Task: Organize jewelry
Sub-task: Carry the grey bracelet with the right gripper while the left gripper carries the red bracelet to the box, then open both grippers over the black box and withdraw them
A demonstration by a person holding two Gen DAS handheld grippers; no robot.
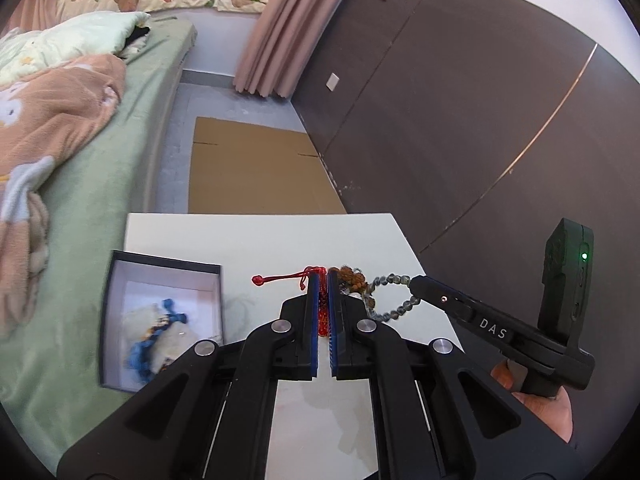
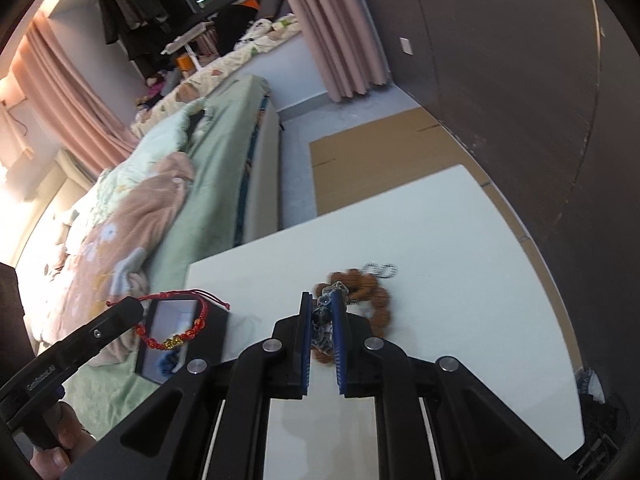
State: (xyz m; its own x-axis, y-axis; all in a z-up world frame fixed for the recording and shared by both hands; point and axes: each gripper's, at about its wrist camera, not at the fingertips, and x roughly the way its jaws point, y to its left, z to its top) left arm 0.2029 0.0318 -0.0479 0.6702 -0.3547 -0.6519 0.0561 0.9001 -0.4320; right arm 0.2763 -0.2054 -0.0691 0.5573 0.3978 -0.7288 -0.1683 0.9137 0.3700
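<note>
My left gripper (image 1: 324, 280) clamps the red bracelet (image 2: 180, 334), right gripper (image 2: 322, 300) the grey beads (image 1: 394, 312); boxing (image 1: 116, 300) should follow.

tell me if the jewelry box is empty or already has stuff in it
Not empty. The open box already holds blue and cream-coloured pieces on its white lining; the blur hides what they are. The red bracelet is outside it, pinched in the left gripper.

1. Red bracelet (image 2: 176, 330): woven cord with glossy gold-coloured beads.
2. Grey bracelet (image 1: 394, 308): dull, metallic-looking beads.
3. Brown bracelet (image 2: 376, 300): rough, matt seed-like beads.
4. Surface (image 2: 460, 280): smooth white, slight sheen.
5. Box (image 1: 108, 312): matt dark card, white lining.
6. Bed (image 1: 120, 184): soft green cloth.
</note>
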